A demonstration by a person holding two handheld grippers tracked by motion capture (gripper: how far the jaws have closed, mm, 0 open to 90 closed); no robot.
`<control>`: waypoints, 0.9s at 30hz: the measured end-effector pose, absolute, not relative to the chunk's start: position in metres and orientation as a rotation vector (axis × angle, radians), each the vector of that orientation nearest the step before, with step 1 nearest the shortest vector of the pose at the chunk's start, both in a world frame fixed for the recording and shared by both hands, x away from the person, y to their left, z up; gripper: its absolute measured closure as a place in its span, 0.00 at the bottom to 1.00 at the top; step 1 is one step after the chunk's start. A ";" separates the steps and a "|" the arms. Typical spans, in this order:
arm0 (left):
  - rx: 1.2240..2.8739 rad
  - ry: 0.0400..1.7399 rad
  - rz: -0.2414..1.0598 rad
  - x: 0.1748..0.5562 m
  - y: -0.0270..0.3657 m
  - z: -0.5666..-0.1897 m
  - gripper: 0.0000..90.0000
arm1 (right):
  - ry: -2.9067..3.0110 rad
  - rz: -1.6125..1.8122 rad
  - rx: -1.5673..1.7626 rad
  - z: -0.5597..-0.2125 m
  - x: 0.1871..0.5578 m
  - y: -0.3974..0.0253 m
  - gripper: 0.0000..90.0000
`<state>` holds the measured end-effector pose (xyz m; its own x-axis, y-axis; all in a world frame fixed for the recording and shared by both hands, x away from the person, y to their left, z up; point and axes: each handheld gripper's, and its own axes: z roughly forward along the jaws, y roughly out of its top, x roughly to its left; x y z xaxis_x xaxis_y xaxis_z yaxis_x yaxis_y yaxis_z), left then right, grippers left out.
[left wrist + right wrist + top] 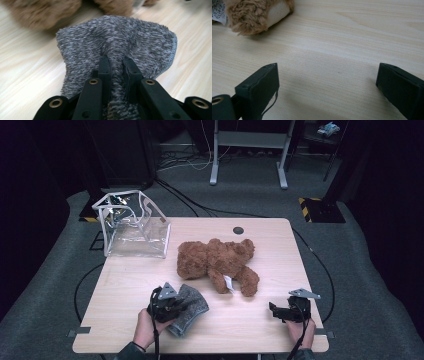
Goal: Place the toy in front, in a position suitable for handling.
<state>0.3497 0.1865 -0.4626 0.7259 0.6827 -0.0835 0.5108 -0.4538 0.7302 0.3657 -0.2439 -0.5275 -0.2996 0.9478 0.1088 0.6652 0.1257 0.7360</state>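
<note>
A brown teddy bear (pixel 220 262) lies on its side in the middle of the wooden table (pixel 250 320). A grey knitted cloth (pixel 192 307) lies near the front left, and my left gripper (pixel 172 304) is shut on it. In the left gripper view the two jaws pinch a fold of the grey cloth (pixel 120 47), with the bear's fur (pixel 42 12) blurred behind. My right gripper (pixel 277 310) rests at the front right, open, with bare wood between its jaws. The right gripper view shows the bear's foot (pixel 259 15) and a white tag (pixel 218 11) at top left.
A clear plastic bag with white trim (pixel 132 225) stands open at the table's back left corner. A dark round grommet (pixel 238 230) sits near the back edge. Cables run across the grey carpet behind the table, near a desk frame (pixel 250 150).
</note>
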 end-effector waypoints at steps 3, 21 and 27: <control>2.171 0.835 0.248 0.355 0.165 -0.459 0.88 | 2.023 0.994 1.559 -0.528 0.366 -0.244 0.05; 2.315 0.667 0.136 0.378 0.072 -0.484 0.55 | 2.015 0.983 1.562 -0.528 0.366 -0.243 0.05; 2.296 0.712 0.166 0.372 0.091 -0.476 0.25 | 2.016 0.980 1.561 -0.528 0.366 -0.243 0.05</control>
